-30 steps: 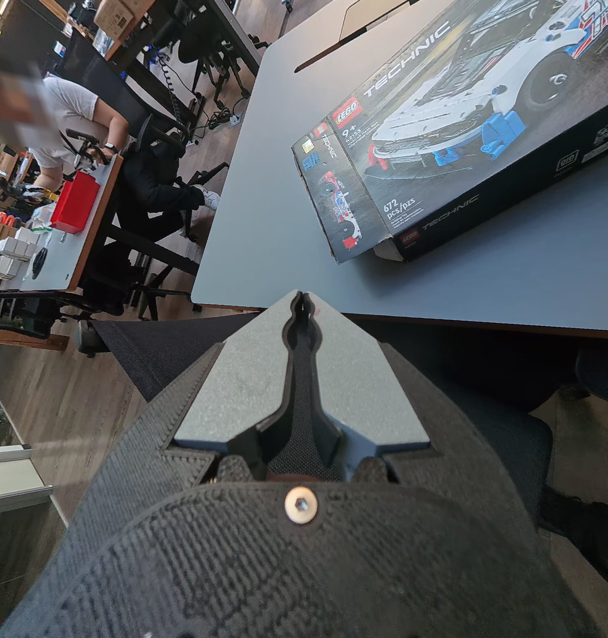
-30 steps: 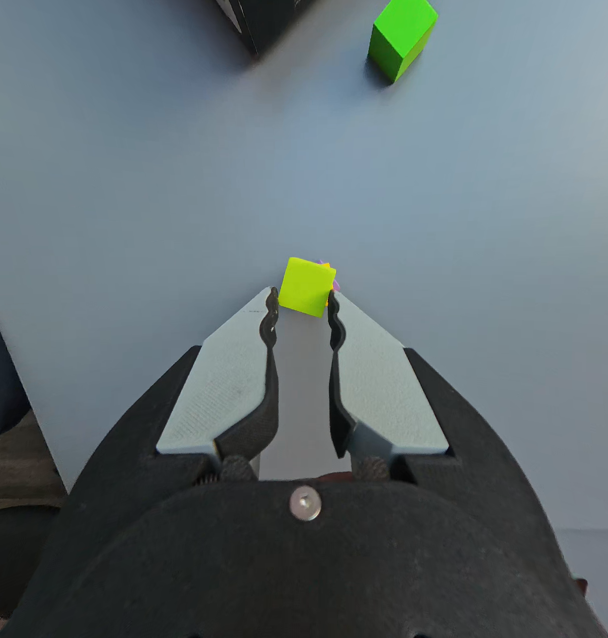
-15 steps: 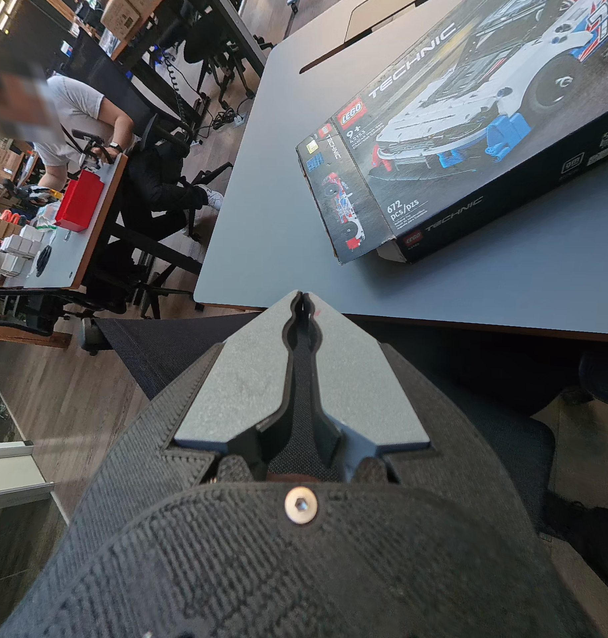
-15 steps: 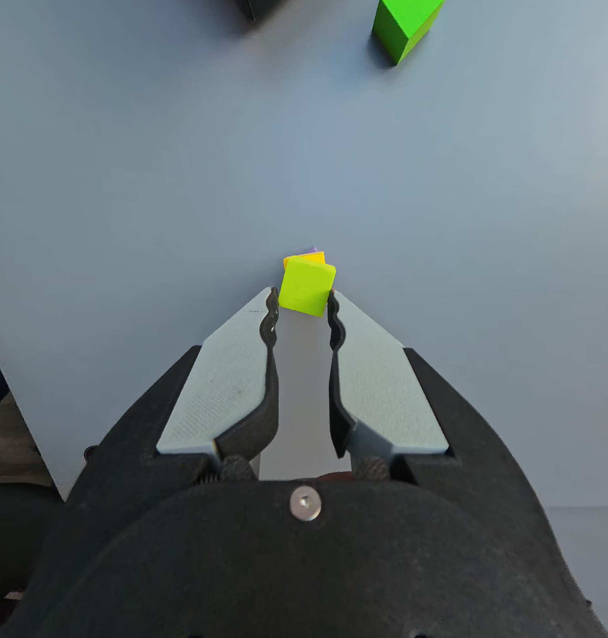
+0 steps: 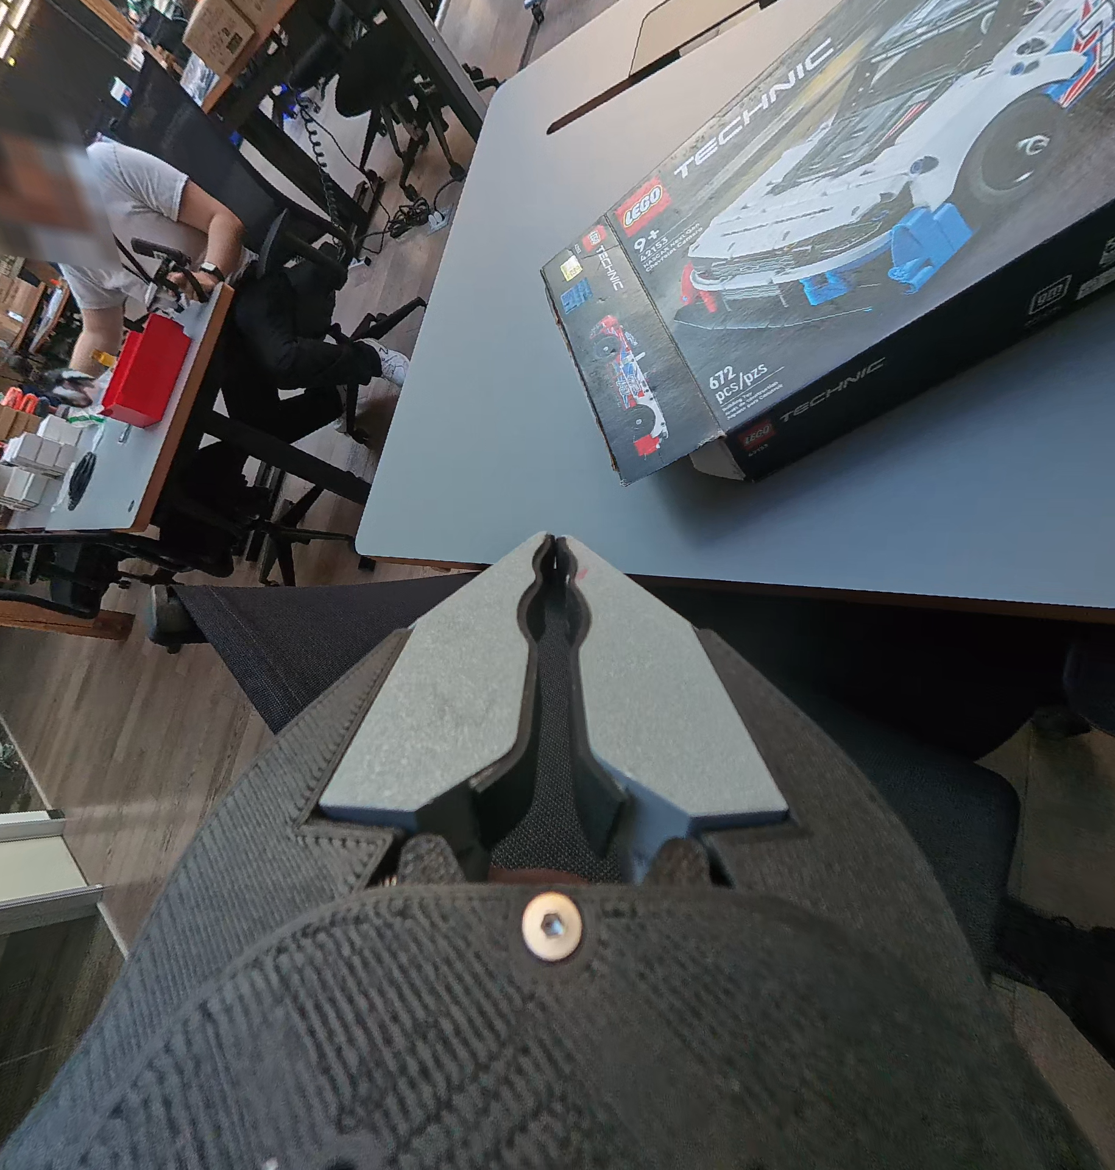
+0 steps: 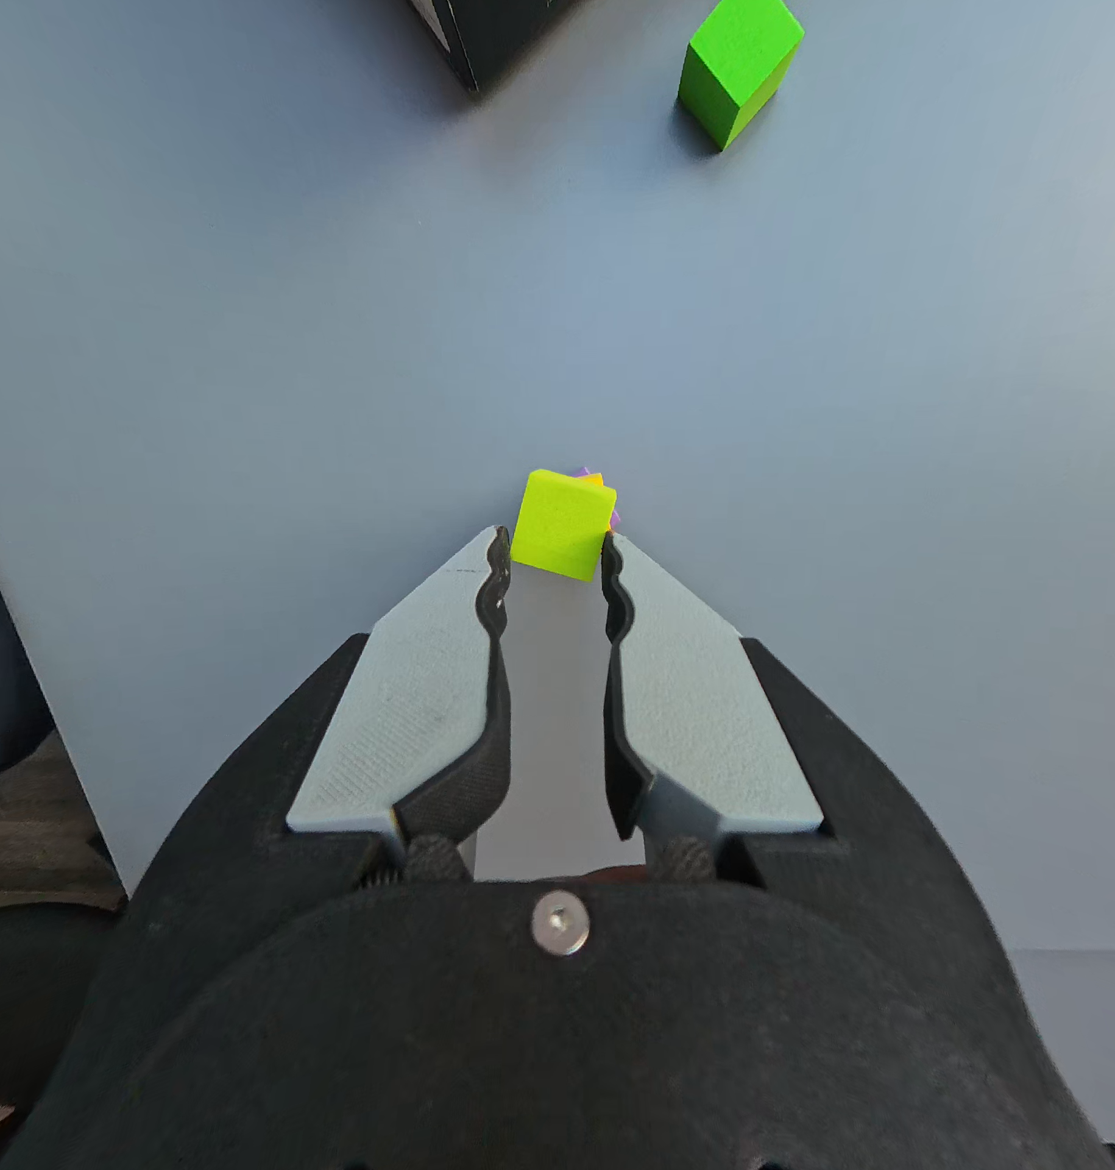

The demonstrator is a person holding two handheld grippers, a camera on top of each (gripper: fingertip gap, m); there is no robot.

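Pinching the lime cube (image 6: 561,525) between its fingertips, the right tool (image 6: 555,551) is hovering over the grey table (image 6: 289,316). An orange block (image 6: 595,480) and a purple block (image 6: 582,471) are peeking out just behind the lime cube. A green cube (image 6: 738,69) and a dark box (image 6: 479,38) are sitting well beyond it. The left tool (image 5: 555,547), tips together on nothing, is hanging off the table's edge.

Both grippers share 1 build. The left gripper (image 5: 555,546) has a black ribbed printed shell, 2 pale grey flat fingers (image 5: 460,696) lined with wavy black pads, and a silver hex screw (image 5: 552,926) behind the fingers. The right gripper (image 6: 556,549) has a smoother black shell and its own screw (image 6: 560,922).
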